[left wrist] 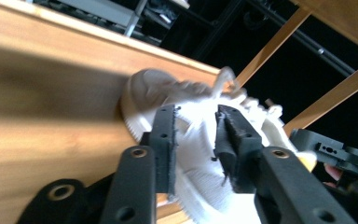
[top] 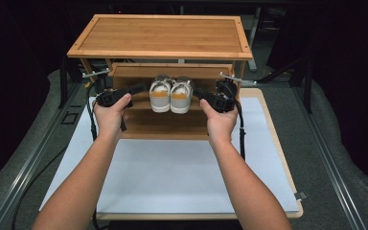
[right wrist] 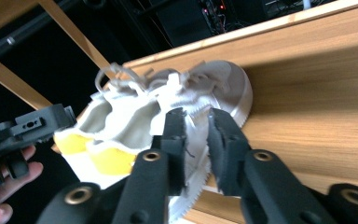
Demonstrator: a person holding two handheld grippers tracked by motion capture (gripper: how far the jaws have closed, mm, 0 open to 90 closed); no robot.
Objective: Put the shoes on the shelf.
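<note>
A pair of white sneakers with orange-yellow heel tabs stands side by side, heels toward me, on the lower shelf (top: 143,122) of a wooden rack. My left gripper (top: 141,88) reaches in from the left beside the left shoe (top: 160,96). In the left gripper view its jaws (left wrist: 195,126) stand apart with the left shoe's (left wrist: 149,88) side wall between them. My right gripper (top: 197,92) comes in from the right at the right shoe (top: 181,96). In the right gripper view its jaws (right wrist: 196,126) are pinched on the right shoe's (right wrist: 223,81) side wall.
The rack's top board (top: 160,36) overhangs the shoes, with slim wooden legs at its corners. The rack stands on a white mat (top: 172,172) over a wooden table. Each gripper view shows the other gripper (left wrist: 335,151) (right wrist: 28,126) across the shoes.
</note>
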